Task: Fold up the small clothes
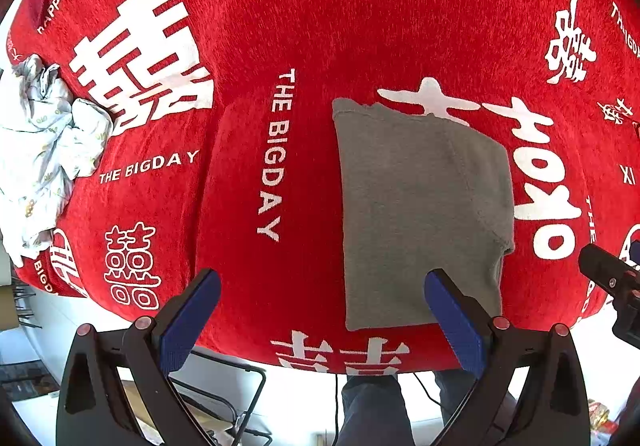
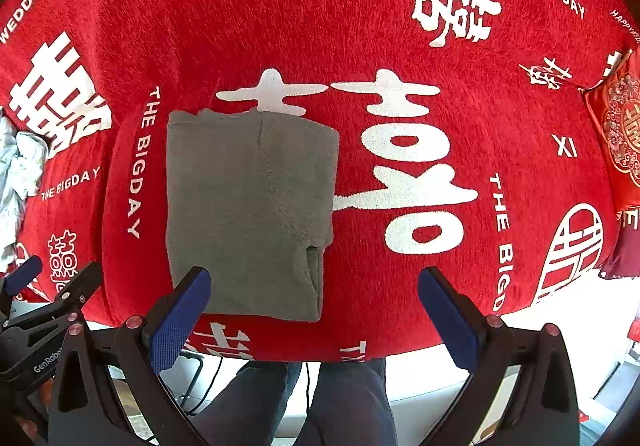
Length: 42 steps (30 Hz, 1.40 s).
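Left wrist view: your left tool (image 1: 322, 320) hangs spread wide above the near edge of the tabletop, nothing between its blue pads. The grey garment (image 1: 420, 214) lies flat on the red wedding-print cloth (image 1: 320, 6), folded into a tall rectangle, its bottom hem close to the near edge. Your right-hand pad overlaps the grey garment's lower right corner in this view; whether it touches, you cannot tell. Well to the left of the grey garment sits a crumpled white printed garment (image 1: 44, 150), unfolded.

Right wrist view: your right tool (image 2: 314, 320) is equally wide, empty, with the grey garment (image 2: 248, 206) ahead and left of it. A folded-in flap shows a seam and a small loose corner on its right side.

Risks, by judgement:
- Pinching only the top layer at the hem would peel the flap open and undo the fold.
- The red cloth is plush and loose; catching it with the garment would drag both.
- The near hem sits by the edge; a pull towards you could slide it off.
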Available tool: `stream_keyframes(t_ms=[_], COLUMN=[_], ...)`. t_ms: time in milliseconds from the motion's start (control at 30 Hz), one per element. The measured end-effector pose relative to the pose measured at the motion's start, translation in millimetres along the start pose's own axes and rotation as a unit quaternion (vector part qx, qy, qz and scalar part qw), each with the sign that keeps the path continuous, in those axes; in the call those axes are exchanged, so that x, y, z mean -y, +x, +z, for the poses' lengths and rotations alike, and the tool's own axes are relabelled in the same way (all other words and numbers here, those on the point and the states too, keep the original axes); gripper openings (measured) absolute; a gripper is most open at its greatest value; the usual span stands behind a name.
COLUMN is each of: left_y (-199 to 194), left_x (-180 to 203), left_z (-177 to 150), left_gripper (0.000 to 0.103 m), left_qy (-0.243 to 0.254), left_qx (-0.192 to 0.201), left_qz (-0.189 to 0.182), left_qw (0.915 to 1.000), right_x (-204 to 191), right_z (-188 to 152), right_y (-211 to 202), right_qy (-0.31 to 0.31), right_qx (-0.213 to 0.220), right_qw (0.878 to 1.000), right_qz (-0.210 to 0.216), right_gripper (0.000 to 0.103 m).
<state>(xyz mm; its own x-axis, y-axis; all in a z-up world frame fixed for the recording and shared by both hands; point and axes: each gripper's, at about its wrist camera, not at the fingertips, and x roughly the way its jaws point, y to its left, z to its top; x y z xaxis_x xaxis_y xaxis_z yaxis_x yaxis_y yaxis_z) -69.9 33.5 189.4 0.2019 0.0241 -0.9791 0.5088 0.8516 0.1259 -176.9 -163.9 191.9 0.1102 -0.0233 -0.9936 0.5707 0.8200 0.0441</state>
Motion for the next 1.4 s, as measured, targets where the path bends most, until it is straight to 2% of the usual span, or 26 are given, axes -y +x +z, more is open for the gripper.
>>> stream_keyframes(t_ms=[1400], left_y=[-0.4], left_x=[-1.6], left_z=[-1.2], left_gripper=[0.102], left_qy=[-0.004], left_qx=[0.001], left_qz=[-0.002], left_qw=[1.0000], right_x=[-1.6], right_z=[-1.1], right_y=[-4.1], right_qy=[-0.002], right_qx=[0.004], right_qw=[1.000], right_qz=[-0.003], right_gripper=[0.103])
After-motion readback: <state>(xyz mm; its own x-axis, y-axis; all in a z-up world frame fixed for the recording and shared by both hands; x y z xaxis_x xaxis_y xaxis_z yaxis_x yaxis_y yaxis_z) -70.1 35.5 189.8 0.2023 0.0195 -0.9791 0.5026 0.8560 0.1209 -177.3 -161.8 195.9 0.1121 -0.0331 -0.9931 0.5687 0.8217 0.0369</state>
